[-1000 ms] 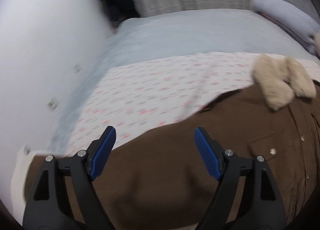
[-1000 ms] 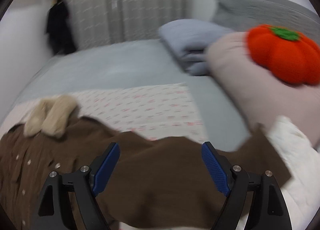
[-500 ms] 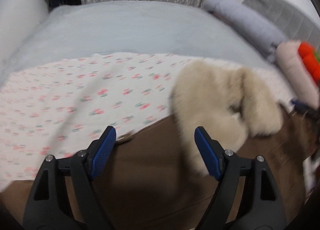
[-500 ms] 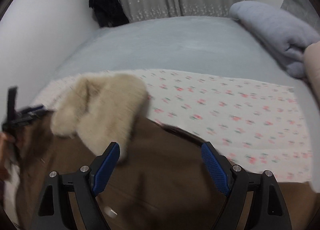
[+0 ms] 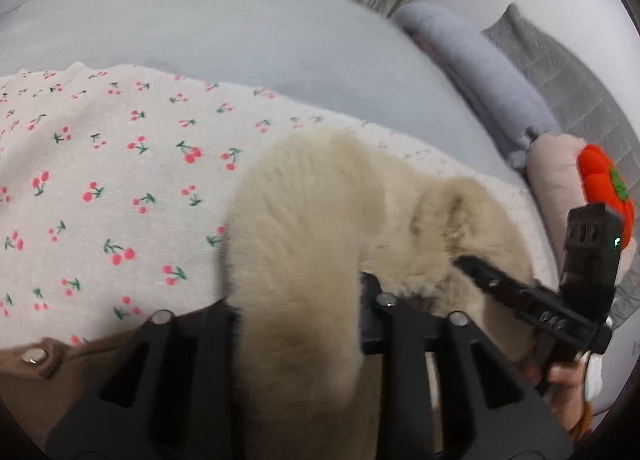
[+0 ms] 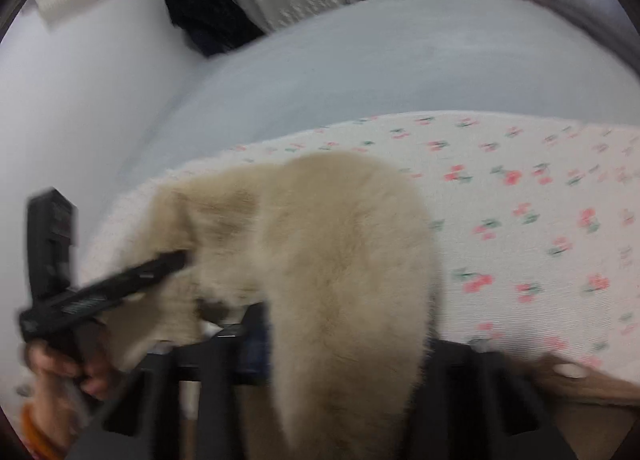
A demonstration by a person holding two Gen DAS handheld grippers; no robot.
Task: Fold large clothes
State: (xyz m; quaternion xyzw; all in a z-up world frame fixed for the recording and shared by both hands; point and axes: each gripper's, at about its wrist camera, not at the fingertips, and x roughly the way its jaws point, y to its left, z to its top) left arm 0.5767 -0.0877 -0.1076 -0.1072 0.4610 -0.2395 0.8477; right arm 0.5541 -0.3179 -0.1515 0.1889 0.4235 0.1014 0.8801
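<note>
A brown coat with a cream fur collar lies on a cherry-print blanket on the bed. In the left wrist view my left gripper is closing, and its jaws press into the left lobe of the fur. One finger of the right gripper digs into the other lobe at the right. In the right wrist view the right gripper is closing too, with the fur collar squeezed between its jaws. The fur hides the pads. A finger of the left gripper shows at the left, held by a hand.
A grey-blue bed sheet stretches beyond the blanket. A rolled grey quilt, a pink pillow and an orange pumpkin plush line the right side. A dark garment hangs by the curtain; a white wall is at the left.
Both grippers have come inward and down from the coat's brown cloth onto the fur collar. Their jaws, wide apart before, have narrowed around the fur.
</note>
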